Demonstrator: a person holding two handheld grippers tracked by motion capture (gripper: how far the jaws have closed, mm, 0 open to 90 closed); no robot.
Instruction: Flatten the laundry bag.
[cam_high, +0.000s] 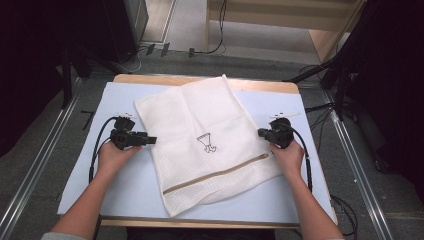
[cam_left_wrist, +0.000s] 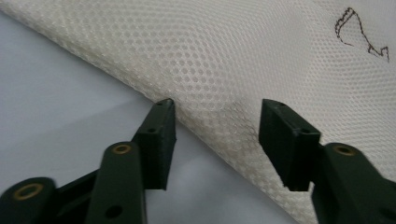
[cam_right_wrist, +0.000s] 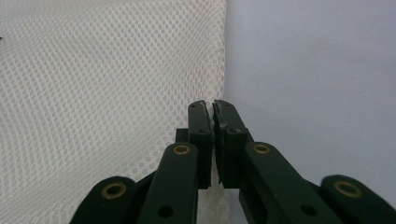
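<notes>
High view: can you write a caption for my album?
Two hand-held grippers, left gripper and right gripper, at the edges of a white mesh bag on a table.

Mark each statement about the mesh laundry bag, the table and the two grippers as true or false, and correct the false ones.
1. The white mesh bag lies flat on a pale blue mat. True.
2. The bag's zip is at the end farthest from the person. False: it runs across the end near the person.
3. The right gripper has its fingers shut at the bag's edge. True; the mesh seems pinched between them.
4. The left gripper is clamped tight on the bag. False: its fingers stand apart, straddling the bag's edge.
5. A small dark drawing marks the bag's middle. True.
</notes>
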